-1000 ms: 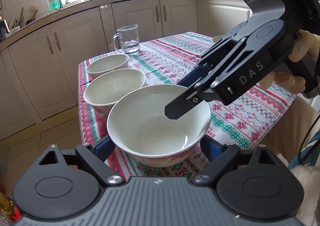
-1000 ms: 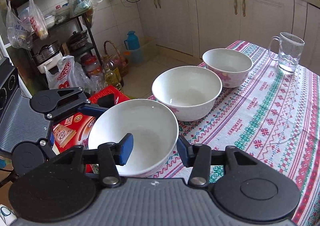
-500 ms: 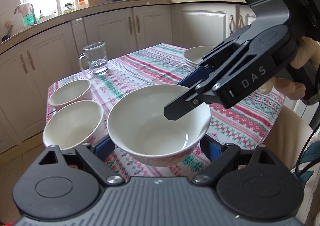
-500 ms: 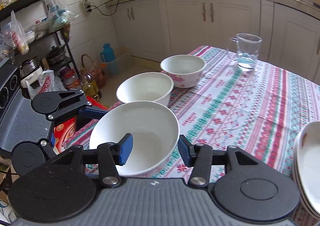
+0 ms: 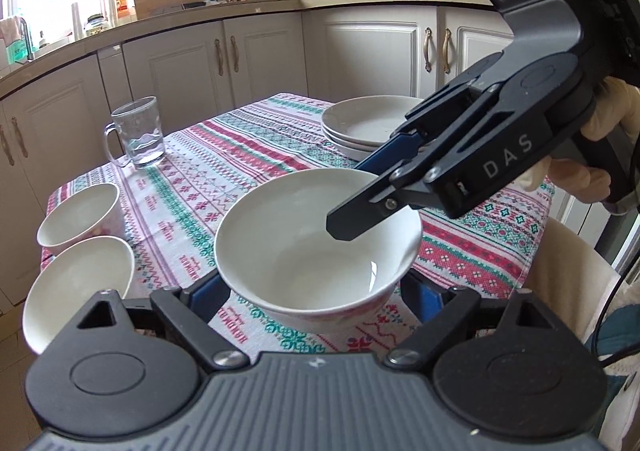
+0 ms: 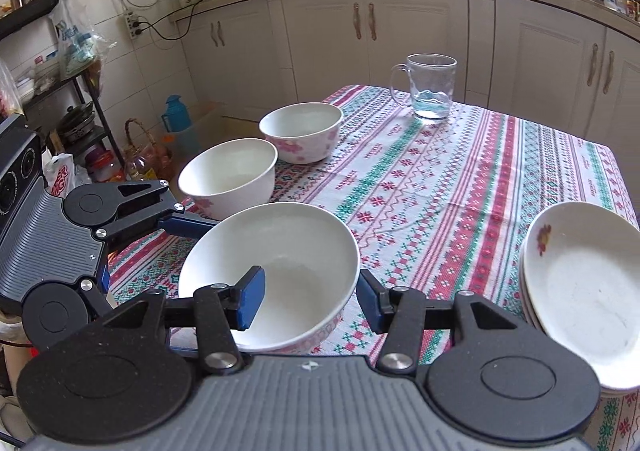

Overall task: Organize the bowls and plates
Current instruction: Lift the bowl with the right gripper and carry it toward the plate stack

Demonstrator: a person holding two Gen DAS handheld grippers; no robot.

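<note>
Left wrist view shows the large white bowl (image 5: 316, 247) carried between both tools above the near edge of the table (image 5: 460, 247), clear of the cloth as far as I can judge. The left gripper (image 5: 316, 297) has its blue pads (image 5: 210, 293) spread wide against the bowl's outer wall on either side. The right gripper (image 5: 372, 191) pinches the rim, one finger inside the bowl and one outside, its jaws nearly closed on that thin wall. The main risk is a slip: glazed ceramic against small pads, and if the two hands drift apart or tilt differently the bowl could twist free and drop over the table edge to the floor. A second risk is knocking the stacked plates (image 6: 584, 291) at the right edge, or the two smaller bowls (image 6: 228, 177) along the left edge, when setting it down. A gloved hand (image 5: 600, 131) grips the right tool's handle, which reaches in from the right, angled downward. The left tool also slopes down toward the bowl, from the near side. The glass mug (image 6: 432, 91) stands well apart at the far edge.
</note>
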